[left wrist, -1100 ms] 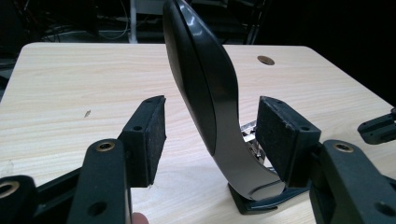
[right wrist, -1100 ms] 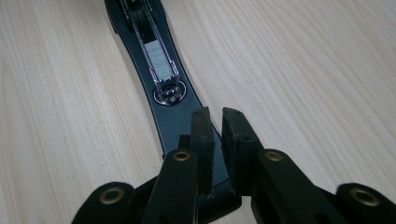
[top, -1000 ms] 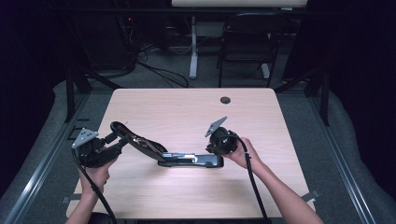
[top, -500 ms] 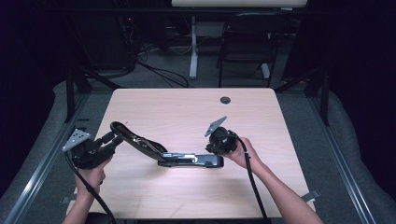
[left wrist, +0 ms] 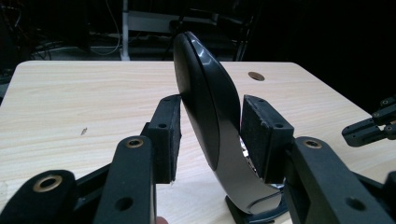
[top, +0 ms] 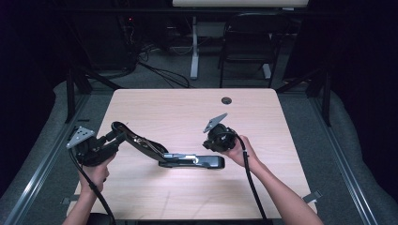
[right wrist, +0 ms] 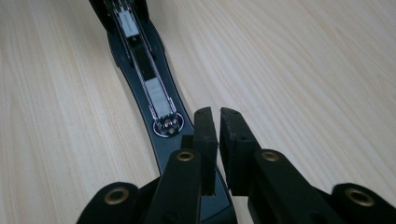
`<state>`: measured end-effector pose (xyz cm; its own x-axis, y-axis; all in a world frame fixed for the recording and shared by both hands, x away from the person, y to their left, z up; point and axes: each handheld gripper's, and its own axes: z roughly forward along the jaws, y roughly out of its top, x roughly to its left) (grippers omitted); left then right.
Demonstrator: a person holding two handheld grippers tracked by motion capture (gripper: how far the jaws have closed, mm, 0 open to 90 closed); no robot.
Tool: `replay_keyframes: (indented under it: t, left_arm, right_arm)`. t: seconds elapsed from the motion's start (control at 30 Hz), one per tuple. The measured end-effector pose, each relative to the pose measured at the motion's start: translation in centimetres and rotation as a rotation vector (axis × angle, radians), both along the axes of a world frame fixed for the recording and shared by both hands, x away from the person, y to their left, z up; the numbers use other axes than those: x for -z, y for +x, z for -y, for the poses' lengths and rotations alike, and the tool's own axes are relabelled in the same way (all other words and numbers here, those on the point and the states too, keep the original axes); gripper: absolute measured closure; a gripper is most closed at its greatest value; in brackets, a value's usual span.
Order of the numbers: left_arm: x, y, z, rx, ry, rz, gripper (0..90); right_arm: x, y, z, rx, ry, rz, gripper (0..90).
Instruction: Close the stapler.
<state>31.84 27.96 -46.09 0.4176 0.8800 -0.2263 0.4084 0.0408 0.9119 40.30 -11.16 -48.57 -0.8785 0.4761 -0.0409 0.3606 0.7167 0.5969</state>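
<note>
Where pale wood table (top: 187,108) ends, dark room (chair (top: 246,47), cables (top: 159,75)).

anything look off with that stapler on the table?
Not damaged, but the stapler is swung wide open: its base lies flat on the table with the staple channel exposed, while the top arm rears up between the left gripper fingers. The right gripper, fingers nearly together, sits at the base's end.

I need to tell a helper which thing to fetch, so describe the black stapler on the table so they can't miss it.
On the pale wooden table, look near the front edge, between the two hand-held grippers. The stapler is long and black and lies swung open: its base flat on the wood, its curved top arm raised to the left. It is the table's one loose thing, besides a small round hole.
</note>
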Motion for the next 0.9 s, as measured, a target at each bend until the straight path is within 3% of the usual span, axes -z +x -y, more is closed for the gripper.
replay_keyframes:
  t: [0.37,0.9]
  left_arm:
    - [-1.1,-0.1,2.2,-0.015,0.028,0.017,61.1]
    - [-2.3,0.0,5.2,0.012,0.082,0.046,62.9]
  right_arm:
    - [-0.8,0.1,-0.4,0.003,0.027,0.015,86.1]
    - [-2.9,0.0,-1.7,-0.019,0.098,0.033,90.0]
